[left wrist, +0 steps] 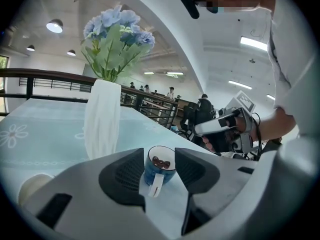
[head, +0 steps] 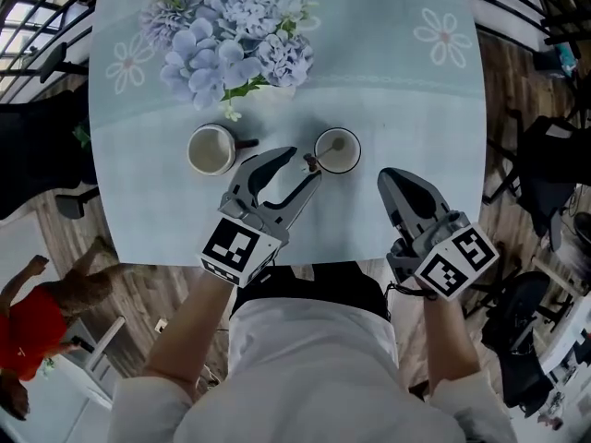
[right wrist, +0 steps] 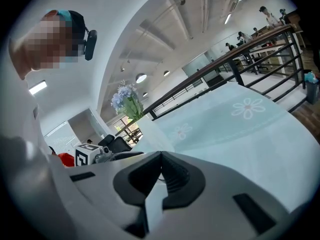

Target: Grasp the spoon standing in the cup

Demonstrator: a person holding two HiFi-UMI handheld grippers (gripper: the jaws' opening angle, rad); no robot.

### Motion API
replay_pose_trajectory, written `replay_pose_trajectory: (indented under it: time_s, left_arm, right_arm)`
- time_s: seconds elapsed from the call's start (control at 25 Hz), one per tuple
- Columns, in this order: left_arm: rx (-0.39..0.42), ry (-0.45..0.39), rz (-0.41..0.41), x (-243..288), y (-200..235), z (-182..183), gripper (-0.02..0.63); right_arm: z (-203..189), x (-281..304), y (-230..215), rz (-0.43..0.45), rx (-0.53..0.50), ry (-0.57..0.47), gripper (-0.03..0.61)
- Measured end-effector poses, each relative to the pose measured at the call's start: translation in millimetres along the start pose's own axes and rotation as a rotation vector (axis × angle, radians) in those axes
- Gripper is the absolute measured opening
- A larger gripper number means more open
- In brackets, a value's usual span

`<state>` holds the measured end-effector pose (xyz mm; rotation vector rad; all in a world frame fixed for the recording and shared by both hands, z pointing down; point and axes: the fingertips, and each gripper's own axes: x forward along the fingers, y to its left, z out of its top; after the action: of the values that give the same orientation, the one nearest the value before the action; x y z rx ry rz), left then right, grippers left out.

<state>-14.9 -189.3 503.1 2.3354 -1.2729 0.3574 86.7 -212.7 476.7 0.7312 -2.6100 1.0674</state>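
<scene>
A blue cup (head: 337, 150) with a white inside stands on the pale blue tablecloth (head: 388, 72) near the table's middle. In the left gripper view this cup (left wrist: 160, 168) shows dark lumps inside and a white handle turned towards me. I cannot make out a spoon clearly. My left gripper (head: 302, 161) is open, its fingertips just short of the cup on its left side, and the cup shows through the gap between the jaws (left wrist: 159, 155). My right gripper (head: 388, 177) is shut and empty, low over the table to the right of the cup, and its jaws (right wrist: 160, 160) meet.
A white mug (head: 211, 149) stands left of the blue cup. A vase of blue flowers (head: 231, 44) is behind both, and the white vase (left wrist: 102, 119) looms at the left. The table's front edge runs close to my body. Chairs and a person in red (head: 28, 335) surround the table.
</scene>
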Motion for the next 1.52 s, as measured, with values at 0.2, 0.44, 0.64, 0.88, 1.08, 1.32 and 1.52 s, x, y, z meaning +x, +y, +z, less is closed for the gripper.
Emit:
replay_pose_trajectory:
  time_s: [0.2, 0.44, 0.64, 0.88, 1.08, 1.32, 1.52]
  left_arm:
    - [-0.007, -0.003, -0.025, 8, 0, -7, 0.198]
    - [0.001, 0.004, -0.042, 15, -2, -15, 0.201]
    - [0.003, 0.003, -0.050, 19, -2, -16, 0.201]
    - [0.027, 0.017, -0.053, 22, -4, -17, 0.149]
    - [0.037, 0.010, -0.053, 21, -7, -12, 0.141]
    - [0.050, -0.019, -0.063, 16, -9, 2, 0.140]
    - [0.064, -0.035, -0.067, 10, -11, 15, 0.140]
  right_arm:
    - [-8, 4, -2, -0.002, 0.002, 0.014, 0.021]
    - [-20, 9, -8, -0.016, 0.009, 0.032, 0.021]
    - [-26, 9, -13, -0.024, 0.032, 0.038, 0.021]
    - [-26, 5, -17, -0.040, 0.025, 0.038, 0.021]
    - [-23, 3, -14, -0.035, 0.034, 0.028, 0.021]
    - [-16, 0, -11, -0.040, 0.016, 0.021, 0.021]
    - [-4, -3, -5, -0.040, 0.002, -0.001, 0.021]
